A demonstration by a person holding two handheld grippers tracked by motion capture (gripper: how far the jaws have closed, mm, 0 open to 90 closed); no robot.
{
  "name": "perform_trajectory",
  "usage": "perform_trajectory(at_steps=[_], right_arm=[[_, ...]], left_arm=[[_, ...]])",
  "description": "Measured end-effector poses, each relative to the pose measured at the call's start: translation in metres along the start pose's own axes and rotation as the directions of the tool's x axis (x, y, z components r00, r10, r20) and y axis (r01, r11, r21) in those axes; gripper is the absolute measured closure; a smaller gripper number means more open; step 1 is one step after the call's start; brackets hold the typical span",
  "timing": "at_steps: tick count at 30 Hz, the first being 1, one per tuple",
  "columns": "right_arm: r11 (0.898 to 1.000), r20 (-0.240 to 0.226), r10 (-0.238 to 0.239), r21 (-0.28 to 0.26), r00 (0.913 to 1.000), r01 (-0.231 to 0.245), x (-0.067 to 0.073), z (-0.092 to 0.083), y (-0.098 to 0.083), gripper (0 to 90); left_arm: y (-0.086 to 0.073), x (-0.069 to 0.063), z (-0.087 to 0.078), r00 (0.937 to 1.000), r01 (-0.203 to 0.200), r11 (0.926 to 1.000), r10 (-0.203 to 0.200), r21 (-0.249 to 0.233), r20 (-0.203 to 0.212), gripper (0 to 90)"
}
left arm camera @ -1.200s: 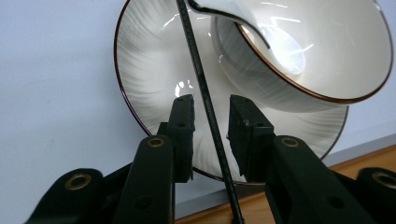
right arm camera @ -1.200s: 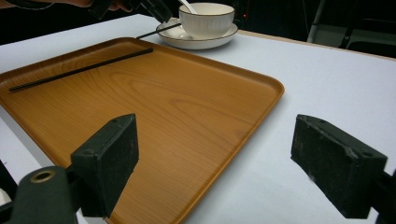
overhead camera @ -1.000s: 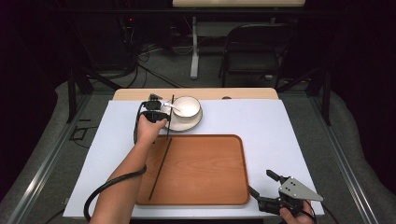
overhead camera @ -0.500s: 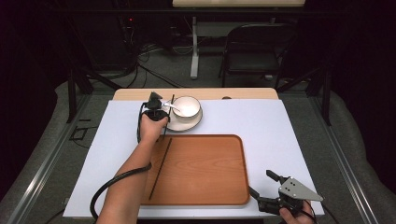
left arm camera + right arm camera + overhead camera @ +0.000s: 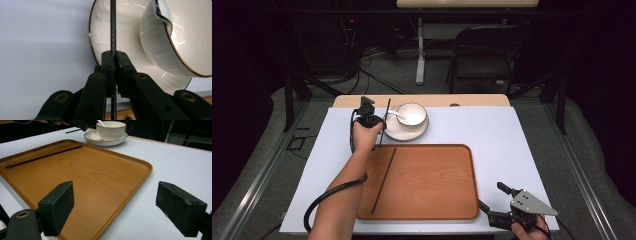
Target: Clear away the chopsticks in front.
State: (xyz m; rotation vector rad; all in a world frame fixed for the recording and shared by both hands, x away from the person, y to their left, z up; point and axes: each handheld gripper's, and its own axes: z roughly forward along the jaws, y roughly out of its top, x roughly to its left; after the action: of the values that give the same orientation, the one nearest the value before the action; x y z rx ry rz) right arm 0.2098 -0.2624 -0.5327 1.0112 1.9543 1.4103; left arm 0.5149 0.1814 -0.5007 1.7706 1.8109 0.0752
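Left gripper: clamped on chopstick, beside plate and bowl. Right gripper: jaws apart, lower frame, facing tray holding second chopstick.

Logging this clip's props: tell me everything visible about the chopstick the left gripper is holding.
The chopstick is a thin, straight black stick, material unclear. The left gripper is shut on it; in the left gripper view the stick runs between the closed jaws and on past them across the plate rim. From above it lies along the plate's left edge, pointing away from the person. Whether it touches the plate cannot be told. A second chopstick lies on the tray.
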Motion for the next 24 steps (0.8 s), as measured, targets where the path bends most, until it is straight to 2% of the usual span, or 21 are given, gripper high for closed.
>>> perform_trajectory(at_steps=[2, 3, 4, 7, 10, 12, 14, 16, 19, 24], right_arm=[[1.0, 0.0, 0.001, -0.001, 1.0, -0.001, 0.0, 0.0, 0.0, 14.6], [1.0, 0.0, 0.001, -0.001, 1.0, -0.001, 0.0, 0.0, 0.0, 14.6], [1.0, -0.003, 0.008, 0.004, 1.0, -0.008, 0.0, 0.001, 0.0, 14.6], [1.0, -0.003, 0.008, 0.005, 1.0, -0.008, 0.0, 0.001, 0.0, 14.6], [1.0, -0.004, 0.004, 0.002, 1.0, -0.004, 0.0, 0.002, 0.0, 14.6], [1.0, -0.008, -0.002, 0.003, 1.0, 0.002, 0.0, 0.002, 0.001, 14.6], [1.0, -0.009, -0.005, 0.002, 0.9999, 0.005, 0.0, 0.003, 0.001, 14.6], [1.0, -0.012, -0.001, 0.002, 0.9999, 0.001, 0.0, 0.004, 0.001, 14.6], [1.0, -0.016, -0.001, 0.004, 0.9999, 0.001, 0.0, 0.005, 0.002, 14.6], [1.0, -0.019, 0.0, 0.007, 0.9998, 0.0, 0.0, 0.006, 0.002, 14.6]], left_arm=[[-0.005, 0.006, -0.011, 1.0, -0.005, 1.0, 0.005, 0.001, -0.006, 86.0], [-0.005, 0.006, -0.011, 1.0, -0.005, 1.0, 0.005, 0.001, -0.006, 86.0], [-0.011, 0.011, -0.019, 0.9999, -0.013, 0.9999, 0.013, 0.001, 0.005, 86.0], [-0.018, 0.017, -0.028, 0.9994, -0.026, 0.9996, 0.026, -0.009, 0.021, 86.0], [-0.029, 0.025, -0.044, 0.9983, -0.037, 0.9991, 0.037, -0.02, 0.044, 86.0], [-0.041, 0.031, -0.06, 0.9962, -0.04, 0.9987, 0.042, -0.031, 0.076, 86.0], [-0.046, 0.033, -0.064, 0.9951, -0.045, 0.9985, 0.048, -0.03, 0.086, 86.0], [-0.059, 0.033, -0.077, 0.9931, -0.072, 0.9969, 0.075, -0.03, 0.09, 86.0], [-0.072, 0.033, -0.086, 0.9904, -0.089, 0.9955, 0.092, -0.031, 0.104, 86.0], [-0.087, 0.033, -0.094, 0.9863, -0.107, 0.9934, 0.112, -0.04, 0.122, 86.0]])
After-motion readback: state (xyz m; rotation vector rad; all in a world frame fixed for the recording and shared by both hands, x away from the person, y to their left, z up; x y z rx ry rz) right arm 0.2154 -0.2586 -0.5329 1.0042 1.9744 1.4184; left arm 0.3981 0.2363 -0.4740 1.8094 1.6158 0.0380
